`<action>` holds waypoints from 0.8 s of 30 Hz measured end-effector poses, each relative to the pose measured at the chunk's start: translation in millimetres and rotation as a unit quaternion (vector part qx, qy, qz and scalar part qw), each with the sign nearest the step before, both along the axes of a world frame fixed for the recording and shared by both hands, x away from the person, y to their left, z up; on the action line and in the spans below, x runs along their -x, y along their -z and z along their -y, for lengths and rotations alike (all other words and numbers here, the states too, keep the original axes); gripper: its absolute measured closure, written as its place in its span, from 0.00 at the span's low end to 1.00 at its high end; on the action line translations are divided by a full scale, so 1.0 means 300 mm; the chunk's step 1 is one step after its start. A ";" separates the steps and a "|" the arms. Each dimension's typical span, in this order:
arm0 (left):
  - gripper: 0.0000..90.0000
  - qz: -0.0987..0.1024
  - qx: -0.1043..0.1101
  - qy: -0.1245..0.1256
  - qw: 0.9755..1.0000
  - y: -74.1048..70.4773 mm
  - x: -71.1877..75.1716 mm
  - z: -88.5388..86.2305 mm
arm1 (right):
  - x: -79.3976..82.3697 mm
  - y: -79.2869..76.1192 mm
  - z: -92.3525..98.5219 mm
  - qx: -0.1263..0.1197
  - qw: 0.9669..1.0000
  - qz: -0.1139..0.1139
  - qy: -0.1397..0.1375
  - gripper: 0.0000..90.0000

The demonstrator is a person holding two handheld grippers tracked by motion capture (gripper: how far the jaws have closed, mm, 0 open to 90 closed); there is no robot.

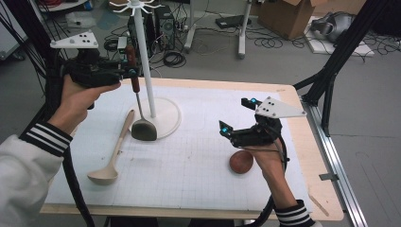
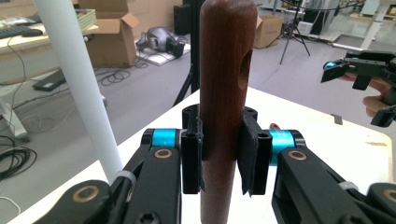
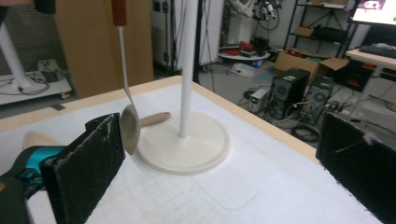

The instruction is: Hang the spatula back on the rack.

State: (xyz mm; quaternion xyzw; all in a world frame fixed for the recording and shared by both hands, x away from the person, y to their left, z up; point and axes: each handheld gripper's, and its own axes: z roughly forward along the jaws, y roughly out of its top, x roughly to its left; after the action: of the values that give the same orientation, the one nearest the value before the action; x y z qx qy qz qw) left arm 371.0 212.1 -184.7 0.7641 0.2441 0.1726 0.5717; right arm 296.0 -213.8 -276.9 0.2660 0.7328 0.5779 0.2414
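**Ladle, metal, dark wooden handle**

Left gripper [image 1: 128,72] clamped the smooth round handle; ladle [image 1: 137,101] hung upright beside the white hanger stand [image 1: 147,71]. Right gripper [image 1: 238,115] stood wide, empty. Pale wooden ladle [image 1: 113,153] lay on gridded mat [image 1: 189,161].

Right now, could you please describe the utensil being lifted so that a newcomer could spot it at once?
Start at the white stand on its round base at the table's left side. Just left of its pole hangs a metal spatula with a dark brown wooden handle, gripped upright by the left tongs. Unlike the pale wooden ladle lying flat nearby, it hangs upright.
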 end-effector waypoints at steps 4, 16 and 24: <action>0.81 -0.004 -0.004 0.009 1.000 -0.013 -0.022 0.000 | 0.005 0.007 0.031 0.004 1.000 0.003 0.009 0.01; 0.81 -0.005 0.002 0.027 1.000 -0.073 -0.075 0.004 | 0.013 0.046 0.098 0.012 1.000 0.005 -0.002 0.01; 0.81 -0.008 0.009 0.020 1.000 -0.100 -0.107 0.000 | 0.026 0.062 0.132 0.011 1.000 0.004 -0.002 0.01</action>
State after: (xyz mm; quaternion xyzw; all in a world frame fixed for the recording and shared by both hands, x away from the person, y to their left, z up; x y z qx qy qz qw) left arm 403.2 212.0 -154.7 0.7648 0.2348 0.1532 0.5801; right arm 288.3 -253.3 -295.6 0.2600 0.7386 0.5713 0.2459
